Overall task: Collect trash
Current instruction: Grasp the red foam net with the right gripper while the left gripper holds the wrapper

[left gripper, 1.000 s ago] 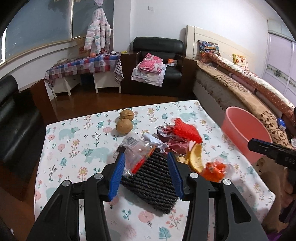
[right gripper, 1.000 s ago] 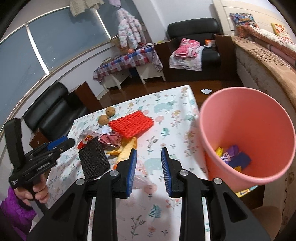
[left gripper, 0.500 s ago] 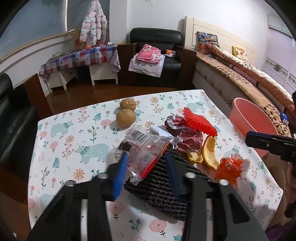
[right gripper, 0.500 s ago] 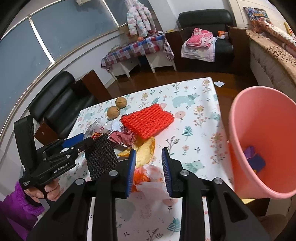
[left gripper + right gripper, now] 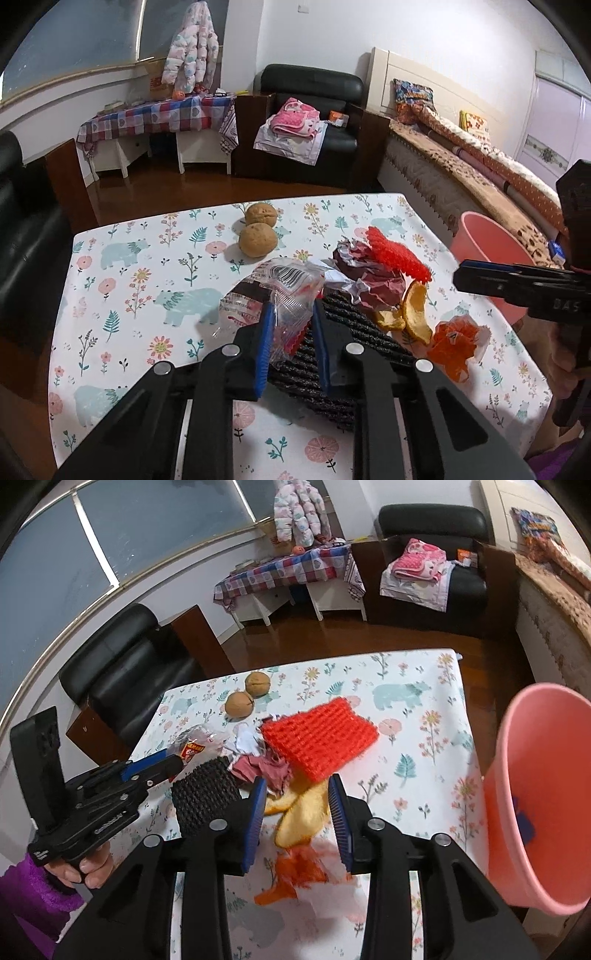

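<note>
Left gripper (image 5: 291,325): jaws just closing, blue ribbed pads pinching a crinkled clear plastic wrapper (image 5: 284,291) atop black ridged foam netting (image 5: 354,350).
Right gripper (image 5: 297,808): jaws just widening, part open, holding nothing; curled orange peel (image 5: 303,816) lies between the pads.
Heap: red foam mesh (image 5: 319,738), crumpled maroon paper (image 5: 369,269), torn orange wrapper (image 5: 458,343).
Table (image 5: 122,295): floral cloth; two round walnuts (image 5: 258,230) apart.
Bucket (image 5: 539,790): smooth pink plastic, beside the table's edge.

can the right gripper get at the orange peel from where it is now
Probably yes: the right gripper is open right above the orange peel, nothing covers it, and only the red foam net lies just beyond.
</note>
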`<action>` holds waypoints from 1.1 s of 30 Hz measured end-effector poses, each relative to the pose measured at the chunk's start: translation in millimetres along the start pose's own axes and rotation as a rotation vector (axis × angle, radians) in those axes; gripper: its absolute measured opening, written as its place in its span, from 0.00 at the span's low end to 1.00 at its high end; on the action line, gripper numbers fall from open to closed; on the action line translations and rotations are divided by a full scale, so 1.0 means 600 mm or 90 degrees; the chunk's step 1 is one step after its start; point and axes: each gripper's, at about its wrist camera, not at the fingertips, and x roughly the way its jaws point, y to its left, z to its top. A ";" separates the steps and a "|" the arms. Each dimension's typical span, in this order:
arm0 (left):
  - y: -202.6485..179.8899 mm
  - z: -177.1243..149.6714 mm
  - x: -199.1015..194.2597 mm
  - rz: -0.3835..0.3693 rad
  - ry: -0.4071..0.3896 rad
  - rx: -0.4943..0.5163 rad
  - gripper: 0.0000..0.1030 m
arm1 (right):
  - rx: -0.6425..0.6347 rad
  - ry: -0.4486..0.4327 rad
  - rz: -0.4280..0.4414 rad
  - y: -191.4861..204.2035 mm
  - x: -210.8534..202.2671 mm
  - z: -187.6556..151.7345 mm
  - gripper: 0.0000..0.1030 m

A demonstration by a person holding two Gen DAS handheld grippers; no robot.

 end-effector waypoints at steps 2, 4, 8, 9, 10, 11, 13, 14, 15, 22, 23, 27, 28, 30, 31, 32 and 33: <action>0.003 0.002 -0.006 -0.003 -0.007 -0.008 0.19 | -0.018 -0.003 -0.007 0.008 0.007 0.006 0.34; 0.006 0.004 -0.013 -0.005 -0.013 -0.013 0.19 | -0.034 -0.002 -0.019 0.013 0.017 0.012 0.34; 0.007 0.007 -0.022 -0.012 -0.020 -0.019 0.19 | -0.071 0.011 -0.052 0.014 0.047 0.022 0.34; 0.008 0.007 -0.023 -0.013 -0.020 -0.020 0.19 | -0.073 0.016 -0.057 0.010 0.057 0.023 0.34; 0.008 0.007 -0.025 -0.015 -0.021 -0.021 0.19 | -0.074 0.021 -0.059 0.007 0.063 0.024 0.34; 0.008 0.007 -0.026 -0.015 -0.022 -0.023 0.19 | -0.073 0.027 -0.056 0.003 0.070 0.023 0.34; 0.009 0.008 -0.029 -0.017 -0.022 -0.027 0.19 | -0.066 0.039 -0.040 -0.004 0.079 0.018 0.34; 0.008 0.008 -0.030 -0.017 -0.022 -0.029 0.19 | -0.061 0.039 -0.038 -0.007 0.081 0.017 0.28; 0.009 0.008 -0.031 -0.017 -0.022 -0.030 0.19 | -0.056 0.040 -0.038 -0.011 0.083 0.015 0.16; 0.007 0.011 -0.037 -0.016 -0.026 -0.032 0.19 | -0.031 0.008 -0.042 -0.024 0.055 0.005 0.05; 0.004 0.013 -0.039 -0.016 -0.028 -0.031 0.19 | -0.027 0.002 -0.041 -0.025 0.049 0.005 0.05; -0.006 0.017 -0.050 -0.022 -0.036 -0.027 0.19 | -0.005 -0.025 -0.033 -0.029 0.016 0.001 0.05; -0.010 0.019 -0.054 -0.025 -0.038 -0.027 0.19 | 0.002 -0.031 -0.030 -0.032 0.007 -0.001 0.05; -0.016 0.023 -0.060 -0.027 -0.043 -0.024 0.19 | 0.017 -0.043 -0.026 -0.037 -0.011 -0.004 0.05; -0.020 0.024 -0.063 -0.029 -0.045 -0.023 0.19 | 0.022 -0.050 -0.028 -0.040 -0.019 -0.005 0.05; -0.025 0.027 -0.068 -0.033 -0.048 -0.022 0.19 | 0.028 -0.056 -0.029 -0.043 -0.029 -0.006 0.05; -0.029 0.030 -0.070 -0.035 -0.050 -0.021 0.19 | 0.034 -0.063 -0.029 -0.046 -0.039 -0.008 0.05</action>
